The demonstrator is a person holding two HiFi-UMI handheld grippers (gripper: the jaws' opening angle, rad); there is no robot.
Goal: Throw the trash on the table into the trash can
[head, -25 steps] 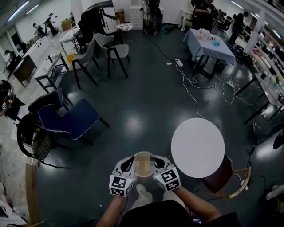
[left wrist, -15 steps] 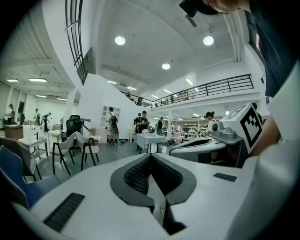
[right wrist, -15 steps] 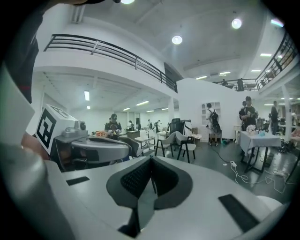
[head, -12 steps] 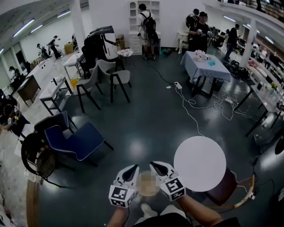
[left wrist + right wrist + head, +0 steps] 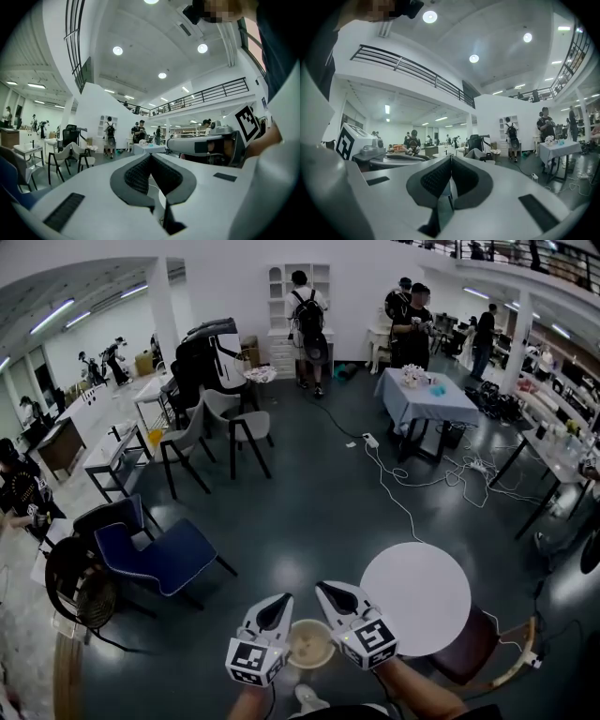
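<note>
Left gripper (image 5: 282,602) beside trash can (image 5: 309,645)

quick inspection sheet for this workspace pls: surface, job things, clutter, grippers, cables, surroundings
surface: round white table, nothing seen on it
job's things: beige trash can low between the grippers; trash: nothing seen
clutter: nothing seen
grippers: left gripper and right gripper both shut, nothing between the jaws
cables: white cable snaking across the dark floor
surroundings: blue chair, people standing at the back
</note>
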